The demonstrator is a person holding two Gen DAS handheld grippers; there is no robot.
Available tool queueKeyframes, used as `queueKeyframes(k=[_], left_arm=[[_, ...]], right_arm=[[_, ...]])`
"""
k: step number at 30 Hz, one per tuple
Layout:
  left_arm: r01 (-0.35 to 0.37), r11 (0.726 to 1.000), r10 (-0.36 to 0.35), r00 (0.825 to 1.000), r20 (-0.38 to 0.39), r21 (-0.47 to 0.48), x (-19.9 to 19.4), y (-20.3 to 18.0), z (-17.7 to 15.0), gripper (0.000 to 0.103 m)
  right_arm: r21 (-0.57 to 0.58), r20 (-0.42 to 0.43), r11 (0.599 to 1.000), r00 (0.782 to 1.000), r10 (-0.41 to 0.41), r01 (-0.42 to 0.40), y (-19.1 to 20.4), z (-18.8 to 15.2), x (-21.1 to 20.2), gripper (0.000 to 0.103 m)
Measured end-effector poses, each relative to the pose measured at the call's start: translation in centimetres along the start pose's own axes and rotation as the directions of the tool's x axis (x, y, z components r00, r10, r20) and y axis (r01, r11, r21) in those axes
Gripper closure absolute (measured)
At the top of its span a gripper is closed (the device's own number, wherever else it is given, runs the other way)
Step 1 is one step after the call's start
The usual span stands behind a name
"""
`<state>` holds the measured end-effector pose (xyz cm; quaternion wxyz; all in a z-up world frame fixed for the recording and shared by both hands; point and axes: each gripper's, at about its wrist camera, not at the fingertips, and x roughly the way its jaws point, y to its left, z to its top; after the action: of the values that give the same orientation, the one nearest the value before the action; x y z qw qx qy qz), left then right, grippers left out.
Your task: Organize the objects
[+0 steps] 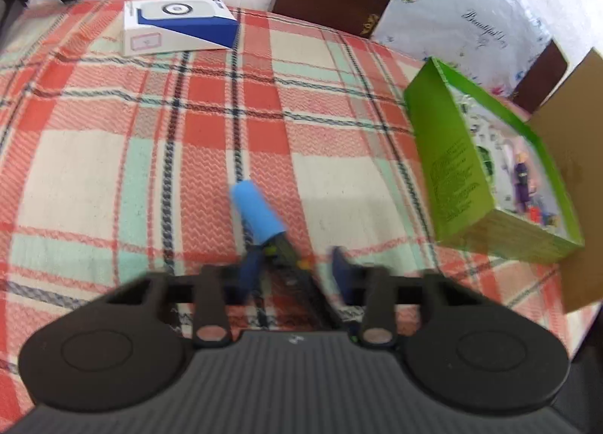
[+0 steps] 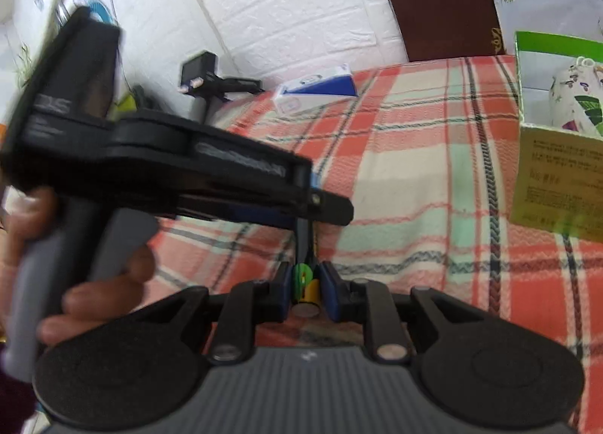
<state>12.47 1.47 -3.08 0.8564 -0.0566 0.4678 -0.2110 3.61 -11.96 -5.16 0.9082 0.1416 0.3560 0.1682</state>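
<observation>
A pen with a light-blue cap (image 1: 258,213) and a dark body lies slanted between the blue pads of my left gripper (image 1: 294,268). It touches the left pad near its tip and the right pad further back, though blur softens this. In the right wrist view my right gripper (image 2: 306,283) is shut on the pen's (image 2: 303,245) lower end, which has green and yellow bands. The pen rises from there into the fingers of the left gripper (image 2: 331,204), held by a hand (image 2: 105,290) and seen from the side.
A plaid cloth (image 1: 150,155) covers the surface. A green box (image 1: 448,162) with a clear window stands at the right against a cardboard sheet (image 1: 573,170). A white and blue box (image 1: 177,26) lies at the far edge. A black stand (image 2: 207,72) sits beyond, by the white wall.
</observation>
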Motion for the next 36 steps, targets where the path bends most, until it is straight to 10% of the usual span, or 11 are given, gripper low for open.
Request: queueKeyframes(k=[7, 17, 25, 36], left_arm=[[0.061, 0.995, -0.068, 0.994, 0.084, 0.084, -2.3, -4.8, 3.0, 0.075], [0.149, 0.931, -0.191, 0.977, 0.097, 0.334, 0.1, -17.8, 6.9, 0.080], [-0.010, 0.918, -0.042, 0.991, 0.123, 0.396, 4.2, -20.9, 7.4, 0.078], [-0.097, 0.923, 0.033, 0.984, 0.173, 0.374, 0.9, -17.5, 5.6, 0.078]], right_arm=[[-0.056, 0.157, 0.995, 0.985, -0.070, 0.079, 0.0, 0.9, -3.8, 0.085], [0.066, 0.356, 0.959, 0.891, -0.282, 0.277, -6.8, 3.4, -9.7, 0.085], [0.165, 0.319, 0.947, 0.894, -0.315, 0.275, -12.5, 4.2, -9.4, 0.077], [0.165, 0.350, 0.943, 0.876, -0.331, 0.290, -10.8, 2.7, -10.5, 0.073]])
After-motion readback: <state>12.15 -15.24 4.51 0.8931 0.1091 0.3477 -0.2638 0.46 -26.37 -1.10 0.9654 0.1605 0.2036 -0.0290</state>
